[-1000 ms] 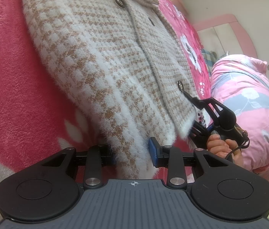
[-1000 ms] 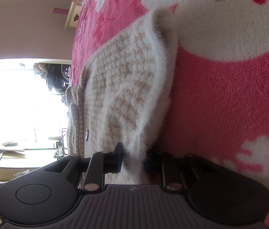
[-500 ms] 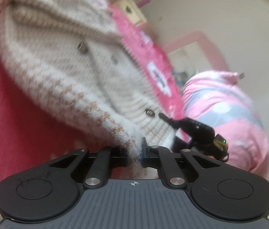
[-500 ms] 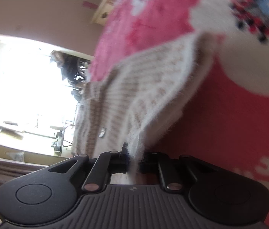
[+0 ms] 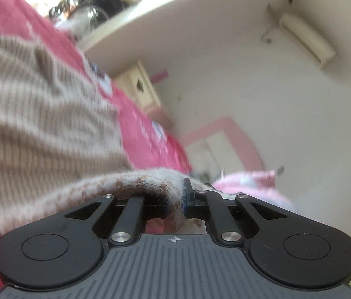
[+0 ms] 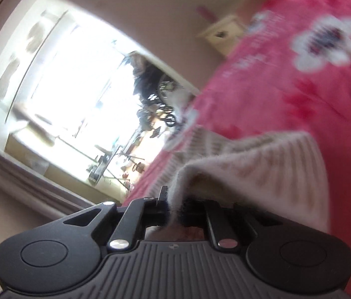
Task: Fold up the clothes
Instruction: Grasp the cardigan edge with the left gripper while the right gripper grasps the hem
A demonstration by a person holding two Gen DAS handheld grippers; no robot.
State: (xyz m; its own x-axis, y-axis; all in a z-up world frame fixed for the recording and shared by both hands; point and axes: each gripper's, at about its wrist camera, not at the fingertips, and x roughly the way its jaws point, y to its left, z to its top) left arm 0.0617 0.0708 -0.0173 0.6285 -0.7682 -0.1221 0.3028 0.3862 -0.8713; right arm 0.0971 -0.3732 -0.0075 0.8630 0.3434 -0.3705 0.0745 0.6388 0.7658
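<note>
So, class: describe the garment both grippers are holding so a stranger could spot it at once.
Start at the big pink floral blanket covering the bed. On it lies a fuzzy cream-and-tan cardigan, its edge pinched by the left gripper and the right gripper. It is the only knit, neutral-coloured item there.

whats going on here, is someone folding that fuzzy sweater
Yes, it looks that way. A person holds a two-finger tool in each hand. The left hand-held gripper and the right hand-held gripper are each shut on the hem of a fuzzy beige-and-white checked knit cardigan. The hem is raised off the pink floral fleece blanket, while the rest of the garment trails down onto it.
</note>
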